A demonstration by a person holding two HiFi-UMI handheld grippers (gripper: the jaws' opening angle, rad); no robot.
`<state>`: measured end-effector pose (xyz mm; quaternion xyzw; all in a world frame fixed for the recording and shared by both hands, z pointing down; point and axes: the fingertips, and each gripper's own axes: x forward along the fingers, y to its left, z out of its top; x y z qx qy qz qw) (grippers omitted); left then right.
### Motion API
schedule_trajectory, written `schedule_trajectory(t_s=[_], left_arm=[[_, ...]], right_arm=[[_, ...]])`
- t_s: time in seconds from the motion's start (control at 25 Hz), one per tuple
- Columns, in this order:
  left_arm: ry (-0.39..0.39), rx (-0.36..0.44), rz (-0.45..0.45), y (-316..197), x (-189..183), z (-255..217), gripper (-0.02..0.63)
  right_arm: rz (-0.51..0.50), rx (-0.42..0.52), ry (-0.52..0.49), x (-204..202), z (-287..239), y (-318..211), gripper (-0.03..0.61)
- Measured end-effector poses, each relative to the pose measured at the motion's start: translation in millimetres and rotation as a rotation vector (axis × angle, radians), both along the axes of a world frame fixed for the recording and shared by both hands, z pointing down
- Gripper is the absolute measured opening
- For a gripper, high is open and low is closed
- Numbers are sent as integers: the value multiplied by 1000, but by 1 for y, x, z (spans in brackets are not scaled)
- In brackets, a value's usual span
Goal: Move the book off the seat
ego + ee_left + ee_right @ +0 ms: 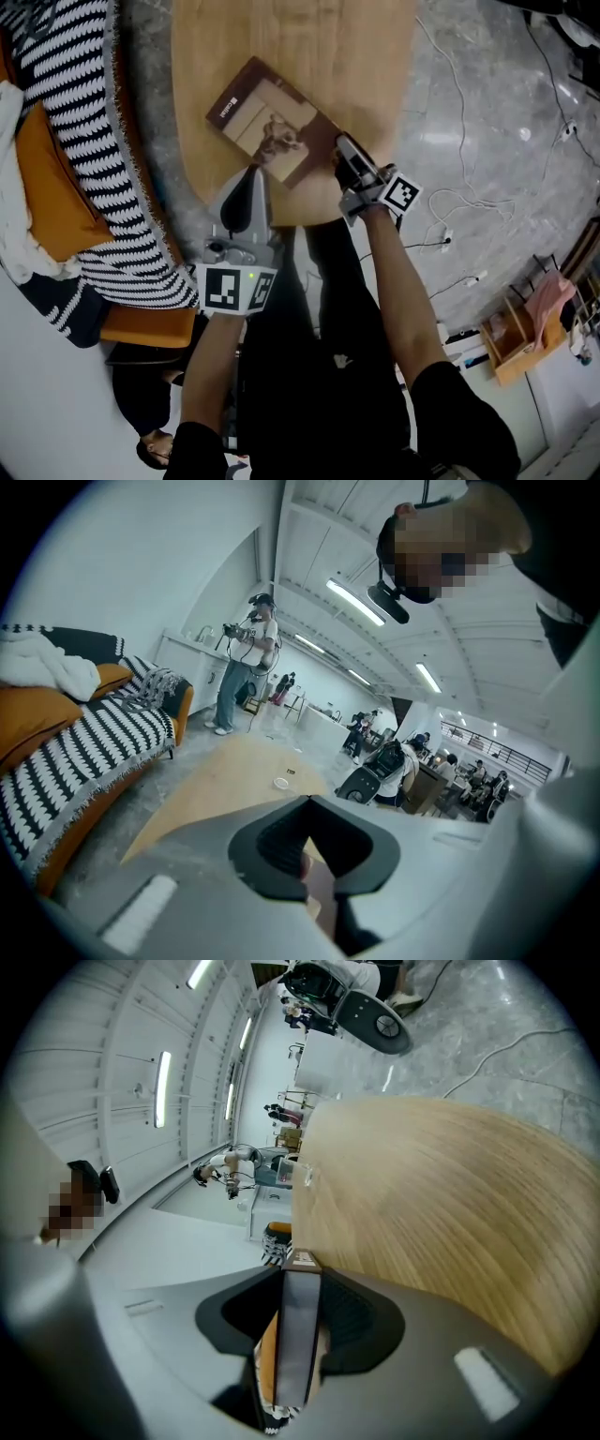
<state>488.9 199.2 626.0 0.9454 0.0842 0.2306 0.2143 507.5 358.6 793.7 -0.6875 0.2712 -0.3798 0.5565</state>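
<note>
A brown book (267, 117) lies flat on the oval wooden table (309, 47). My right gripper (342, 155) is shut on its near right corner. In the right gripper view the book's dark edge (300, 1335) stands clamped between both pads, with the table top (450, 1204) stretching beyond. My left gripper (253, 178) points at the book's near left edge from the table's rim. In the left gripper view its jaws (319, 874) are almost together, with a sliver of book and table (234, 780) showing ahead through the slit.
An orange sofa with a striped blanket (75, 141) stands left of the table, and it also shows in the left gripper view (75, 752). Cables (450, 216) trail over the grey floor at right. A person (248, 663) stands far off behind the table.
</note>
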Motion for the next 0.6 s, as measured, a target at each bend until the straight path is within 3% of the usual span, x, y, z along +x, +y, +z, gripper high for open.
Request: schedule_trajectory(t_s=[0.48, 0.6], left_arm=[[-15, -2, -8, -4, -1, 9, 5], [-14, -5, -11, -3, -1, 9, 5]], right_arm=[[4, -86, -38, -3, 19, 12, 154], [4, -117, -32, -1, 19, 16, 181]])
